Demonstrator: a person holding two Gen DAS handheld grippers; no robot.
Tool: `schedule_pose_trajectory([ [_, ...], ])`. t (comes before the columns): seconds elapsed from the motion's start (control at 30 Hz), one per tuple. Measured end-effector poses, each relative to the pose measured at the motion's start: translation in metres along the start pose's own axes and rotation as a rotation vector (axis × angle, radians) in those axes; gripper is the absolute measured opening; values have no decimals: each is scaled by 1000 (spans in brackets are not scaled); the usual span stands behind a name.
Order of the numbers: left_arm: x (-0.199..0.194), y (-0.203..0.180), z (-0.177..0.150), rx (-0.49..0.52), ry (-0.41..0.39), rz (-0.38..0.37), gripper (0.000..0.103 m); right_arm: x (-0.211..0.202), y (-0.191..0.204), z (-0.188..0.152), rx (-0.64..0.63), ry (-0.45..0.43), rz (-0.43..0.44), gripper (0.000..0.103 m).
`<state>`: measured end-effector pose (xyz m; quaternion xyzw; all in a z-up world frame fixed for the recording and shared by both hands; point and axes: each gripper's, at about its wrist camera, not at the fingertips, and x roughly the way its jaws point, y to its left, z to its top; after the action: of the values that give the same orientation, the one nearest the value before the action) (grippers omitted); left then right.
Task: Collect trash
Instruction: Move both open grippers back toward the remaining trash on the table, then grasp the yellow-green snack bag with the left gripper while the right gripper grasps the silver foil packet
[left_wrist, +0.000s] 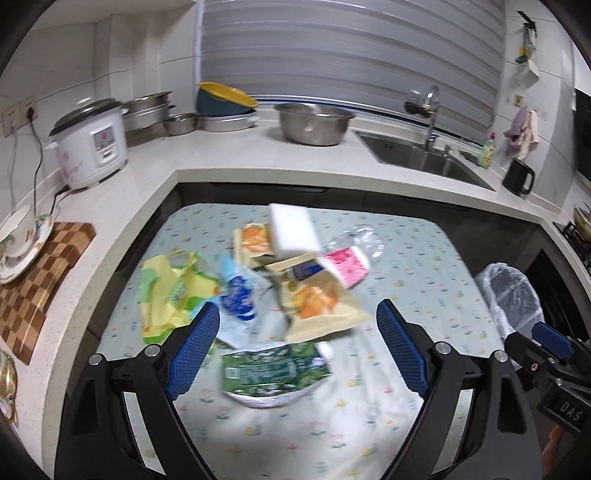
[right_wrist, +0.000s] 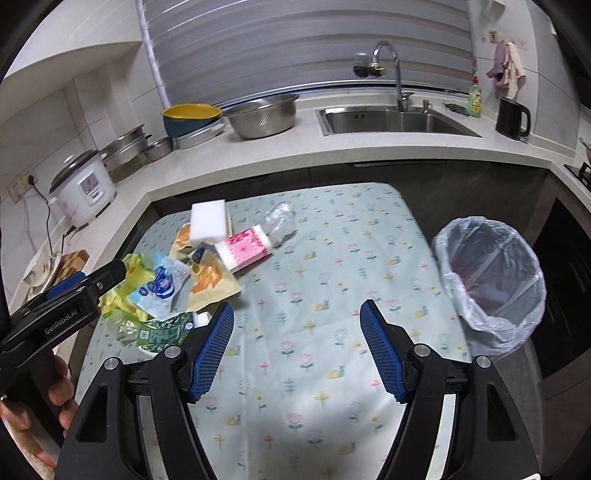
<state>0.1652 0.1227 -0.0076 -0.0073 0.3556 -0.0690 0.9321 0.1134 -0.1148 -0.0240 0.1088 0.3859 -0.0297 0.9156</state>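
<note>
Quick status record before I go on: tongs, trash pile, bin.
left tongs: open, empty, over the near edge of the pile
right tongs: open, empty, over bare tablecloth
trash pile: green wrapper, orange snack bag, blue-white pouch, yellow-green bag, pink-labelled pack, clear crumpled plastic, white sponge block
bin: lined with a clear bag, right of the table; contents unclear
</note>
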Motion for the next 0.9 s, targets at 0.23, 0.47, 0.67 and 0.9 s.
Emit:
schedule_pose_trajectory([
  [0.23, 22, 60, -7, -44, 31, 87, 85, 46, 34, 1, -9, 60, 38, 68],
  [0.47, 50, 106, -12, -94, 69, 138, 88, 97, 55, 7, -4, 119, 59, 68],
  [0.67, 79, 125, -18, -125, 117, 127, 91, 140, 66, 14, 17, 177, 85, 68],
  [0.9, 110, 140, -24, -187, 170, 90, 91, 180, 76, 16, 46, 231, 136, 68],
])
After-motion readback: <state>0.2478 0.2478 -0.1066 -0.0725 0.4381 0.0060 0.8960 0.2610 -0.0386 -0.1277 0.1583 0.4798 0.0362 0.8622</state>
